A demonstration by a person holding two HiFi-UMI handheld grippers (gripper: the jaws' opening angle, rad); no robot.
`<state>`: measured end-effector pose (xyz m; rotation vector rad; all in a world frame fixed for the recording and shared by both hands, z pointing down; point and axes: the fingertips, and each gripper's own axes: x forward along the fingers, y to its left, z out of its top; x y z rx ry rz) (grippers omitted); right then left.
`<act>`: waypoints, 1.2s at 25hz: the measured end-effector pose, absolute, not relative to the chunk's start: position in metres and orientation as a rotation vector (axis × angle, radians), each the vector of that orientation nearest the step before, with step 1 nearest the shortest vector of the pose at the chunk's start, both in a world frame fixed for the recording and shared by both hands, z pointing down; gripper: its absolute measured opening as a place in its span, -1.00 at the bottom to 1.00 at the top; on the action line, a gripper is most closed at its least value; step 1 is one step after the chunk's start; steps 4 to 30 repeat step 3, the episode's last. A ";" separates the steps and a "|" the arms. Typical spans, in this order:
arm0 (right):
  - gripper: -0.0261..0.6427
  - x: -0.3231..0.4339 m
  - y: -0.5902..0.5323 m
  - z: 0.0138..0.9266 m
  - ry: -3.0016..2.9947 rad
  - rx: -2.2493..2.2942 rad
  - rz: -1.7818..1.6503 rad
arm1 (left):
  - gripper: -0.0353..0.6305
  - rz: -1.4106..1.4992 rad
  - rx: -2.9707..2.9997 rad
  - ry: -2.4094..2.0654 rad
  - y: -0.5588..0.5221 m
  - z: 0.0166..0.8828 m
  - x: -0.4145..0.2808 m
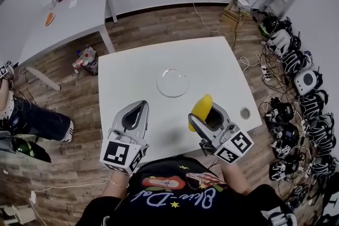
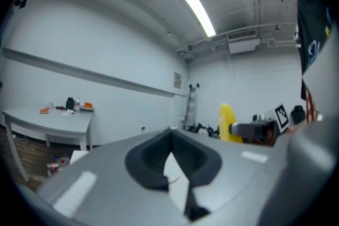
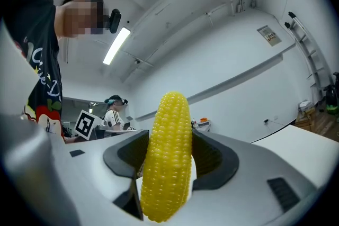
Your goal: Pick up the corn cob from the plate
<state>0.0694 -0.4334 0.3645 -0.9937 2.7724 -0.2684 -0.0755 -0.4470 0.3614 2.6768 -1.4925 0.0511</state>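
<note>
A yellow corn cob (image 1: 202, 106) stands upright between the jaws of my right gripper (image 1: 204, 111), lifted off the white table (image 1: 132, 77) near its front edge. In the right gripper view the corn cob (image 3: 167, 156) fills the gap of the right gripper (image 3: 168, 137), with both pads pressed against it. A clear glass plate (image 1: 172, 82) lies bare at the table's middle, beyond both grippers. My left gripper (image 1: 142, 106) hovers at the front left with its tips together and nothing held. From the left gripper (image 2: 170, 135), the corn cob (image 2: 226, 121) shows off to the right.
A second white table (image 1: 69, 18) with small items stands at the back left. Several headsets (image 1: 296, 82) and cables crowd the floor along the right. A seated person's leg (image 1: 32, 119) is at the far left. A round grommet (image 1: 244, 113) sits near the table's right corner.
</note>
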 end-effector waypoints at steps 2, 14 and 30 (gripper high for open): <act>-0.14 0.071 -0.434 0.364 2.767 -0.993 -0.278 | -0.90 0.049 2.683 -1.489 -0.448 0.361 -0.074; -0.14 0.072 -0.435 0.364 2.765 -0.993 -0.282 | -0.90 0.048 2.685 -1.487 -0.448 0.361 -0.074; -0.14 0.072 -0.435 0.364 2.765 -0.993 -0.282 | -0.90 0.048 2.685 -1.487 -0.448 0.361 -0.074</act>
